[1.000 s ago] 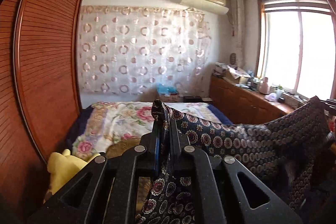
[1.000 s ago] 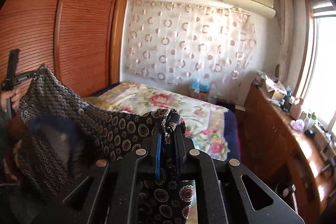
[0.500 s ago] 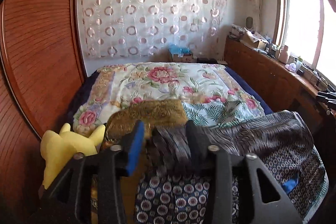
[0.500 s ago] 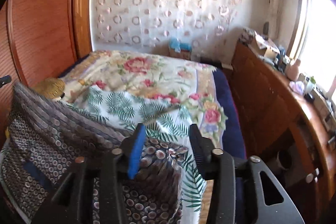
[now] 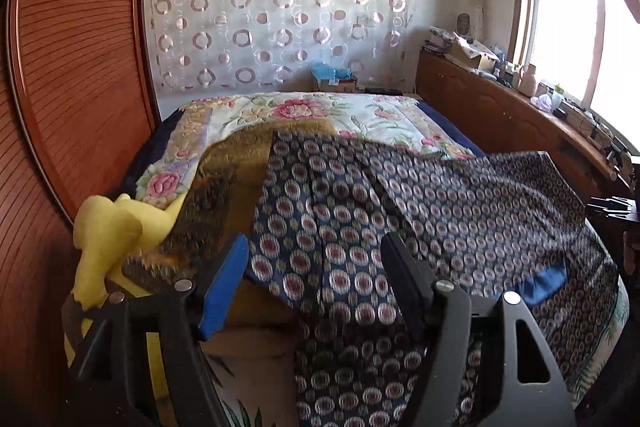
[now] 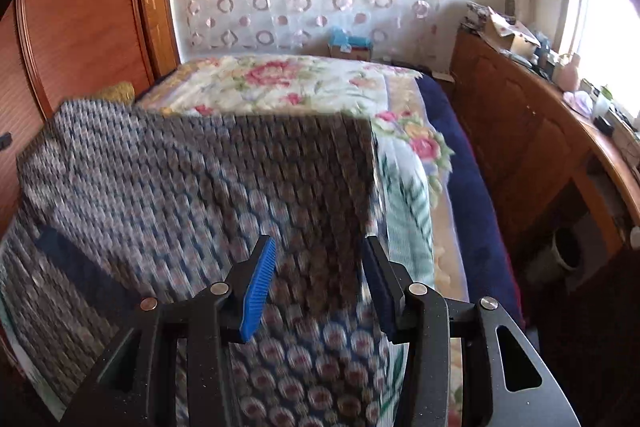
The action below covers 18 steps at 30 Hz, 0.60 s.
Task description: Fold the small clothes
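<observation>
Blue-padded and black-framed, the left hand-held gripper (image 5: pixel 316 267) stands with its fingers wide apart, clamped on nothing; the patterned garment (image 5: pixel 400 211) lies under and beyond the gap, and I cannot tell whether the pads brush the cloth. The right hand-held gripper (image 6: pixel 318 275) is likewise spread wide, with the same garment (image 6: pixel 192 187) showing, motion-blurred, between and past its fingers.

The garment, dark blue with rows of round medallions and a plain blue band, lies spread across the near end of the bed (image 5: pixel 304 115), over the floral quilt. A mustard-brown cloth (image 5: pixel 240 155) lies just left of it, partly tucked under its left edge, and a yellow soft toy (image 5: pixel 108 239) sits at the near left by the wooden wardrobe (image 5: pixel 68 75). A wooden bench (image 5: pixel 520 111) along the right wall under the window carries boxes and bottles.

A second ago both grippers were pinched shut on the garment and held it up in the air, stretched between them. Half a second ago the fingers had parted and the cloth was dropping onto the bed. Now it lies flatter and the gaps are wider.
</observation>
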Tool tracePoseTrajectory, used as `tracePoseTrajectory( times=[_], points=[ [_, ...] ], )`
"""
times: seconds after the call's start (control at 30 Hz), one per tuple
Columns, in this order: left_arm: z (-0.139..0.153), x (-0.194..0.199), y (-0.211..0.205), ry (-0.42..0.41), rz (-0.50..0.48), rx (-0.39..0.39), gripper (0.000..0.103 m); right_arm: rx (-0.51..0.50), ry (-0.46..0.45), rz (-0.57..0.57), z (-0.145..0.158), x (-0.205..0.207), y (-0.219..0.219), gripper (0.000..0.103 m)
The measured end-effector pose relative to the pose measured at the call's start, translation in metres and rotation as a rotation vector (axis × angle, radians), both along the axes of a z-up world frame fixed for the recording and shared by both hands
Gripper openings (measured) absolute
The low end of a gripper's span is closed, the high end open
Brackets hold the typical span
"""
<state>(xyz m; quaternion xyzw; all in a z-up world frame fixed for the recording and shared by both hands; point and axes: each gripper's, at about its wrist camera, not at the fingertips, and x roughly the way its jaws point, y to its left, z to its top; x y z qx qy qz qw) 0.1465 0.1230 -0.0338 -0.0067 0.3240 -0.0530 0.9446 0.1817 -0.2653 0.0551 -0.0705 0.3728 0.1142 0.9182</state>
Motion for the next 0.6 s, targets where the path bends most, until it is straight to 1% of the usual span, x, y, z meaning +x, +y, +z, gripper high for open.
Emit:
tracePoseTrajectory(
  times=[0.13,0.3,0.37,0.43,0.57,0.6],
  points=[
    [-0.016,-0.008,-0.001,0.028,0.005,0.002,0.07,0.05,0.059,-0.029,-0.009,-0.002,-0.016,0.047],
    [-0.026,-0.013,0.004,0.041,0.018,0.001,0.07,0.05,0.022,-0.084,-0.003,-0.001,-0.028,0.047],
    [-0.025,-0.013,0.006,0.039,0.028,0.0,0.07,0.055,0.004,-0.096,0.006,0.003,-0.03,0.047],
    [-0.025,-0.012,0.01,0.035,0.038,-0.004,0.07,0.05,-0.009,-0.111,0.007,0.007,-0.031,0.047],
    [-0.023,-0.009,0.016,0.022,0.053,-0.004,0.07,0.042,0.021,-0.13,-0.002,0.026,-0.03,0.047],
    [-0.023,-0.008,0.016,0.021,0.055,-0.001,0.07,0.038,0.028,-0.13,-0.006,0.03,-0.028,0.042]
  ],
)
